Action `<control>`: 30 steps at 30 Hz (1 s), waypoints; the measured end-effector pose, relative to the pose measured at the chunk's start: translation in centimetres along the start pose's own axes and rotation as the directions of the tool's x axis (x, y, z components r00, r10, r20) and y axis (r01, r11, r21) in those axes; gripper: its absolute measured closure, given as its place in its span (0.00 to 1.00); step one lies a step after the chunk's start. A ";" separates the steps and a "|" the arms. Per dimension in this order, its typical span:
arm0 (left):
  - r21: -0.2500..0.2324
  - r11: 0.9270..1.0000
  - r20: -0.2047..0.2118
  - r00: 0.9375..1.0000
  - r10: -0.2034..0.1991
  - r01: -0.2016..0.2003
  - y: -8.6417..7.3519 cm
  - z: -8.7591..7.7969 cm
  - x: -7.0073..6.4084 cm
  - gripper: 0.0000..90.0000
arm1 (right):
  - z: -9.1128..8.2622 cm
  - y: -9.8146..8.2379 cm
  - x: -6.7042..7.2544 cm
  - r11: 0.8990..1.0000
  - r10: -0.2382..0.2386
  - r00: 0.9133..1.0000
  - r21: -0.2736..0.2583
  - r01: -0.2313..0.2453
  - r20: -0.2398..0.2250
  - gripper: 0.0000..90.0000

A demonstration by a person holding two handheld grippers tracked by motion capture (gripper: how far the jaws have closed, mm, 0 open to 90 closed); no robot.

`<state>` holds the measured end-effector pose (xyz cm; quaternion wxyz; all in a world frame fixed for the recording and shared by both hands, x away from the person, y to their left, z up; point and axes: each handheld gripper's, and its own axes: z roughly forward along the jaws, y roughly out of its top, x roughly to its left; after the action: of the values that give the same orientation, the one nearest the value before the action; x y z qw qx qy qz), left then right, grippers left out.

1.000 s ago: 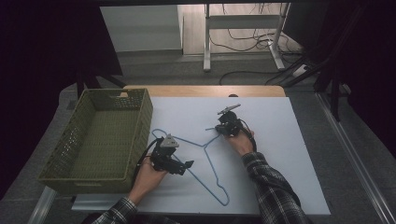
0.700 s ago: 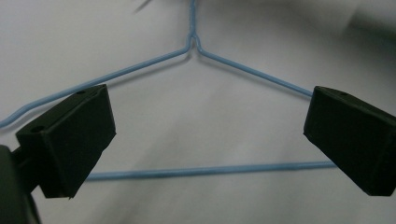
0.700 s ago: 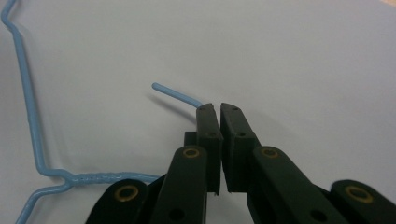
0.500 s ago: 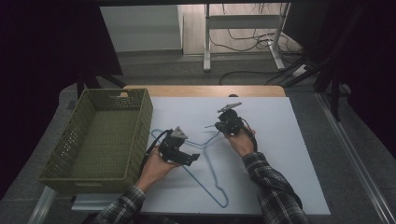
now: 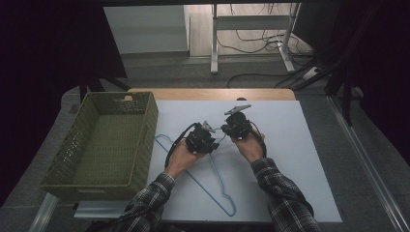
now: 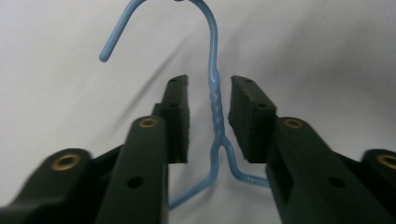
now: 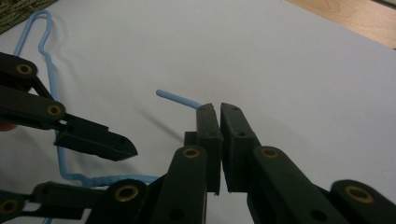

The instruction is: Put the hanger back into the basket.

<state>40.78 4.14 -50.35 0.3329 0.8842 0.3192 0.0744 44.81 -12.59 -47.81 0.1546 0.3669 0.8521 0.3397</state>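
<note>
A light-blue wire hanger [image 5: 203, 189] lies on the white table top, its hook toward the far side. My left gripper [image 5: 202, 138] is open with the hanger's twisted neck [image 6: 215, 107] between its jaws, touching neither pad. Just to its right, my right gripper [image 5: 237, 126] is shut on the hanger's hook. In the right gripper view, the hook's free tip [image 7: 175, 98] pokes out to the left of the closed jaws [image 7: 219, 109]. One finger of the left gripper [image 7: 93, 137] shows there too, above the neck.
An olive woven basket [image 5: 145, 135], with nothing in it, stands at the left edge beside the hanger's shoulder. The white sheet [image 5: 300, 159] has free room to the right and front. A strip of wooden table [image 5: 212, 94] shows at the far edge.
My left gripper has moved right and away from the person, up to the hanger's neck beside the right gripper. The right gripper has stayed on the hook.
</note>
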 end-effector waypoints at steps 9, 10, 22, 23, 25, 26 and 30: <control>-0.010 1.000 0.034 0.999 -0.023 0.023 0.1 0.2 0.1 0.94 | -0.3 0.1 0.0 0.999 0.041 0.999 0.008 -0.041 -0.003 0.92; -0.011 1.000 0.032 0.999 -0.024 0.024 0.1 0.2 0.0 0.94 | -0.8 0.1 -0.1 0.998 0.062 0.998 0.000 -0.062 -0.009 0.85; -0.039 0.999 0.037 0.999 -0.020 0.021 -0.2 -0.8 -0.3 0.95 | -6.1 -3.6 3.5 0.994 0.097 0.978 0.069 -0.086 -0.182 0.69; -0.041 0.999 0.035 0.999 -0.020 0.022 -0.2 -0.9 -0.4 0.95 | -5.7 -3.9 4.0 0.993 0.101 0.974 0.079 -0.086 -0.203 0.68; -0.045 0.999 0.034 0.999 -0.021 0.023 -0.2 -0.9 -0.4 0.95 | -5.3 -4.1 4.5 0.992 0.106 0.969 0.089 -0.087 -0.224 0.67; -0.048 0.999 0.035 0.999 -0.023 0.024 -0.3 -1.0 -0.4 0.95 | -4.4 -4.2 5.4 0.991 0.113 0.961 0.099 -0.090 -0.254 0.67; -0.061 0.997 0.045 0.998 -0.037 0.040 -0.7 -1.4 -0.1 0.95 | -2.8 -4.4 6.3 0.988 0.127 0.953 0.116 -0.098 -0.274 0.66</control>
<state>39.85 5.18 -49.72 0.3683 0.8685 0.3265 0.0585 36.79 -11.53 -48.95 -0.0058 0.3703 0.8592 0.3530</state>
